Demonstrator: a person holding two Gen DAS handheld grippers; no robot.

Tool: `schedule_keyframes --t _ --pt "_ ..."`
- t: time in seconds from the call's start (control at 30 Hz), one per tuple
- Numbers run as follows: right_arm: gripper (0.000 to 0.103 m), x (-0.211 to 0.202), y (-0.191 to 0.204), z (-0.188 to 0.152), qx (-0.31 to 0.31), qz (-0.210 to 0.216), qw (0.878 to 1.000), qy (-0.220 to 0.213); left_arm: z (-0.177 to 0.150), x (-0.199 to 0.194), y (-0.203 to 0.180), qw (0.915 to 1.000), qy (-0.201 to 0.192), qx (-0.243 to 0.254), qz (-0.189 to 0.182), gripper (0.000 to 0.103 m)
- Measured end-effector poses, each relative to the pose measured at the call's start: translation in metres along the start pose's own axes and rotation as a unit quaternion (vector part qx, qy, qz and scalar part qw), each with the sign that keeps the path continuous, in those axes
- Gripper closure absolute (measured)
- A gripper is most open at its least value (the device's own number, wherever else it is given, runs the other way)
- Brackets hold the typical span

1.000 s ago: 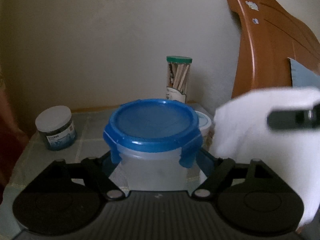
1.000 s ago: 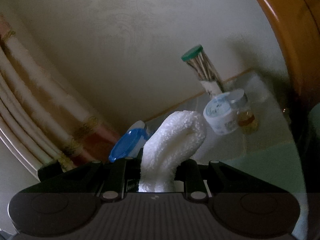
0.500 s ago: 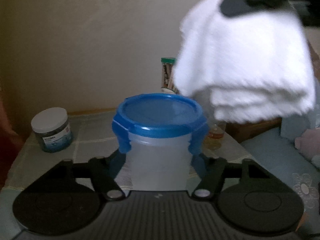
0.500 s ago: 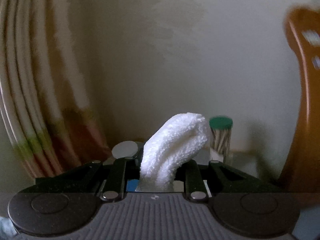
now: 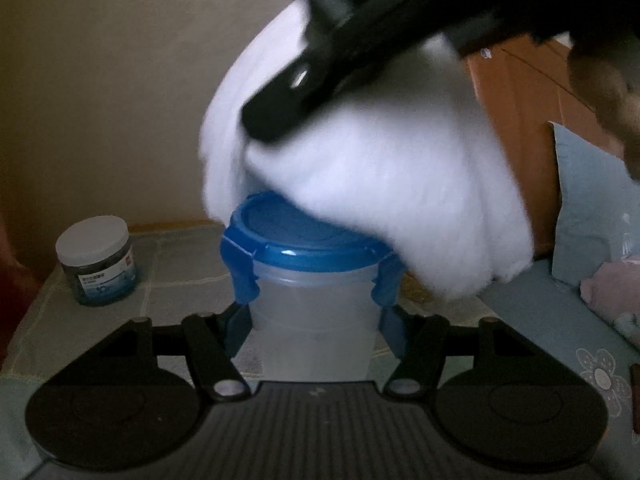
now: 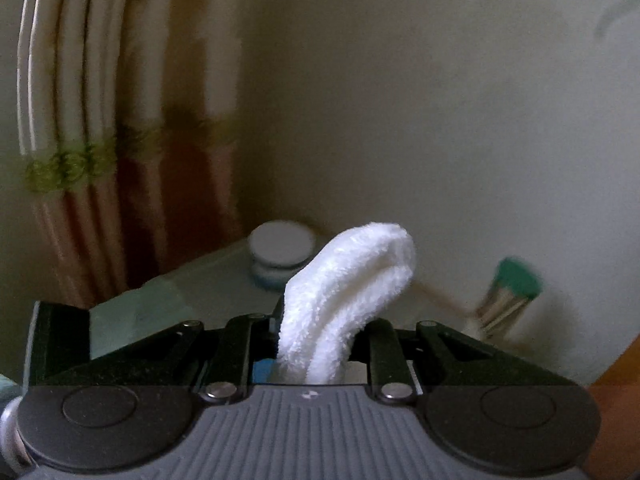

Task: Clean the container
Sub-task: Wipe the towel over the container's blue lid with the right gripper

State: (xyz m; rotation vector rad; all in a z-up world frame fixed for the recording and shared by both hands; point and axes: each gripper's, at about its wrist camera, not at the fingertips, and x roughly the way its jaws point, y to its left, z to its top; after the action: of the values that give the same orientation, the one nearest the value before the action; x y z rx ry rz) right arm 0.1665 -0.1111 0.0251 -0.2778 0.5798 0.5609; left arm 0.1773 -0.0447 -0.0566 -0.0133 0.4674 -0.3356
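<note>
Left wrist view: a translucent container (image 5: 314, 312) with a blue clip-on lid (image 5: 296, 242) stands upright on a tiled tabletop (image 5: 180, 276), clamped between the blue pads of the left gripper (image 5: 314, 330). A folded white cloth (image 5: 384, 184), pinched tight in the right gripper (image 5: 288, 120), lies against the lid's far right edge. A dark jar with a white cap (image 5: 98, 266) stands apart to the left, near a plain wall (image 5: 120, 80).
</note>
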Motion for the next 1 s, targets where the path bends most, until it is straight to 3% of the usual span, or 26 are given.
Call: schedule_keyframes --t 0.2,0.47,0.8,1.0 --pt "0.081 0.008 -0.007 -0.015 0.081 0.063 0.994 0.032 0.000 0.000 0.001 1.0000 -0.001 -0.003 -0.004 0.037" --pt "0.081 -0.012 -0.006 -0.025 0.075 0.102 0.991 0.047 0.002 0.002 0.002 0.9999 0.005 -0.011 -0.009 0.037" --pt "0.081 -0.043 -0.013 -0.045 0.065 0.074 0.993 0.071 0.006 0.006 -0.001 0.9999 0.009 -0.009 -0.008 0.037" --pt "0.081 -0.064 -0.034 -0.058 0.093 0.025 0.992 0.078 0.008 0.010 -0.003 0.9999 0.010 -0.005 -0.008 0.037"
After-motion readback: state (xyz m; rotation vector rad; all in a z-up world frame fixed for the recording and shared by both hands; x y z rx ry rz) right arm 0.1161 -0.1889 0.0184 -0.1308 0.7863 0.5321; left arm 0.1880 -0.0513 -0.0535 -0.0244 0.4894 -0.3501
